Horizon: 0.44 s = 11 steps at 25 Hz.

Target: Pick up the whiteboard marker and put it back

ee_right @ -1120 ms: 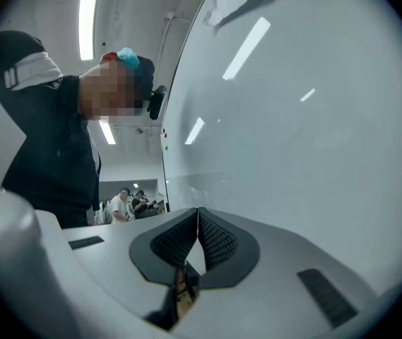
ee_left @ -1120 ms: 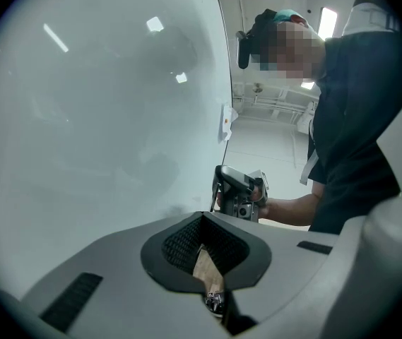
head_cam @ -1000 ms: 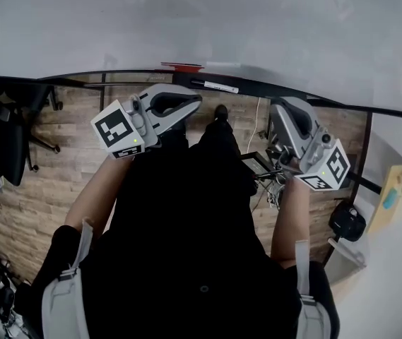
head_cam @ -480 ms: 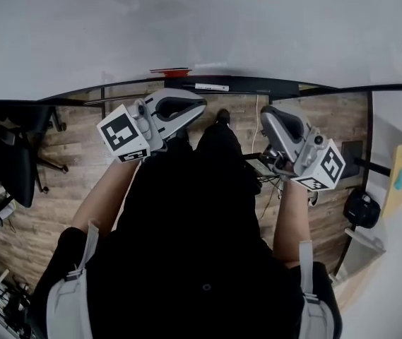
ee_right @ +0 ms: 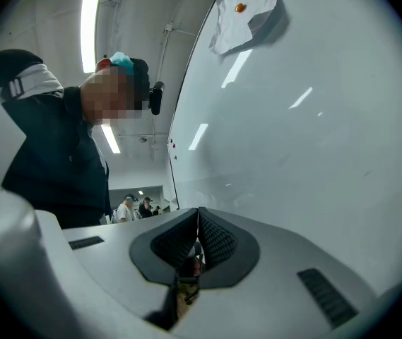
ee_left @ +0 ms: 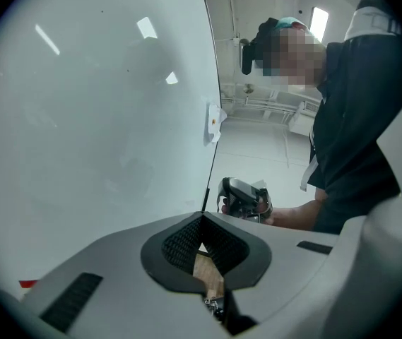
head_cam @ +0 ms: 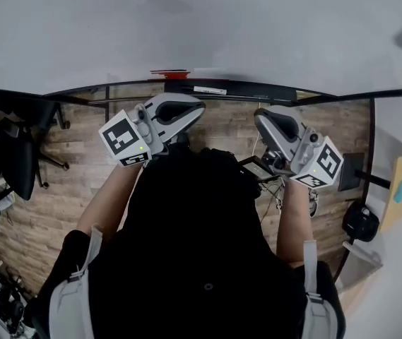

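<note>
White-labelled marker (head_cam: 210,90) is lying on the ledge (head_cam: 278,90) — likely light, slick; pinch mid-barrel. Left claw (ee_left: 202,217) and right claw (ee_right: 198,210) are hanging closed, empty.

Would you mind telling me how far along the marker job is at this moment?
Nothing is in hand: the left gripper and right gripper are both shut and empty, held near the white whiteboard. A white pen-shaped marker lies on the black ledge below it. Whether it awaits pickup or is already back, I cannot tell.
</note>
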{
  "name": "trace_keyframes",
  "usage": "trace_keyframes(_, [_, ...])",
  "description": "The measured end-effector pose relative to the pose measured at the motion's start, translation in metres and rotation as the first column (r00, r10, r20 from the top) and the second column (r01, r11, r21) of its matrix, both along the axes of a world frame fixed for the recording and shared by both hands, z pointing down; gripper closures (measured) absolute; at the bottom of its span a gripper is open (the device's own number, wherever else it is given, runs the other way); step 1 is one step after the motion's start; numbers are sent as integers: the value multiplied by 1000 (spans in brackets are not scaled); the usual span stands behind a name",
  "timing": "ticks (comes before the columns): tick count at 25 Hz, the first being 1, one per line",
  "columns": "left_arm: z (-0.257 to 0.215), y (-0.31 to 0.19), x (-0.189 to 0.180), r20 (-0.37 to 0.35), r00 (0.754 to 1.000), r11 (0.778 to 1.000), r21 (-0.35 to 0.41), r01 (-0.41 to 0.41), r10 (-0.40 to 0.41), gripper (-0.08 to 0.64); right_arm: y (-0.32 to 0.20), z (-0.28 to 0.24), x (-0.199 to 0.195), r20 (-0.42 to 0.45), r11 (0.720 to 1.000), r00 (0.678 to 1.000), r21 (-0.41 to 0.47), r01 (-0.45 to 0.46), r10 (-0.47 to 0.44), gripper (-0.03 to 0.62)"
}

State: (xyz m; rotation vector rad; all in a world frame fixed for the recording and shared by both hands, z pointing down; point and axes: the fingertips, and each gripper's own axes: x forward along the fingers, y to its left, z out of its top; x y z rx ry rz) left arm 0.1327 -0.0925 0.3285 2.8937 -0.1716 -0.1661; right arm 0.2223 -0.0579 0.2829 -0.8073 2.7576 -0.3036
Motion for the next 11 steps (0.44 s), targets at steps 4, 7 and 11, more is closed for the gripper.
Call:
trace_keyframes(4, [-3,10,8,26,999,1000,-7,22,-22,548,7,-2,3,-21,999,999,9,40,-40,572])
trace_keyframes(7, [-3,27,24,51,999,1000,-5,15,-15,548,22,11,11,-58,998,996,-20,66,-67,572])
trace_keyframes(11, [-8,50,48,30,1000,1000,-13,10,-9,548,39,29,32,-106,995,991,-74,71,-79,572])
